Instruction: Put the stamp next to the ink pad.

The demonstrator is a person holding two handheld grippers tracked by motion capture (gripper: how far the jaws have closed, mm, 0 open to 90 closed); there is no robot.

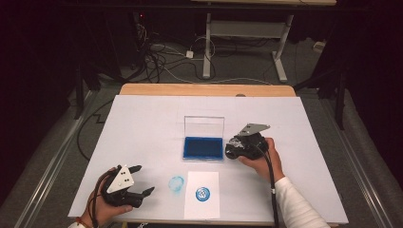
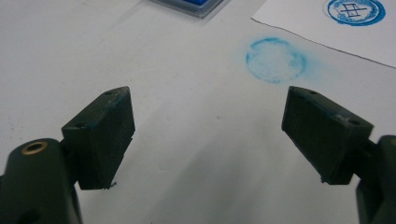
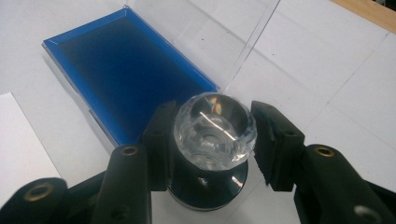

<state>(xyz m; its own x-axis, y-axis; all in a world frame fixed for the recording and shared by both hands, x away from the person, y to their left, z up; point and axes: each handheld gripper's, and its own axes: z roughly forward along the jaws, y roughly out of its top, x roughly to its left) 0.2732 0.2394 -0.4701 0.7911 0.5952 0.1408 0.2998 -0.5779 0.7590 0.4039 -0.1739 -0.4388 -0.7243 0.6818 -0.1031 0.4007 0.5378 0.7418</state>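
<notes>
a: what sits between the jaws of the left claw (image 2: 208, 135)?

b: nothing but bare white counter (image 2: 187, 154). the two dark jaws stand wide apart, one at each lower corner, blue ink smudged along their edges.

a: and beyond them?

b: a faint round blue ink smear (image 2: 275, 59) on the counter, pale in the middle, just ahead of the right-hand jaw. past it, at the top right, lies the corner of a white paper sheet (image 2: 322, 29) bearing a crisp blue round stamp print (image 2: 356, 10).

a: anything else?

b: at the top edge, a corner of the blue ink pad (image 2: 195, 4) in its clear case, well apart from the jaws.
</notes>
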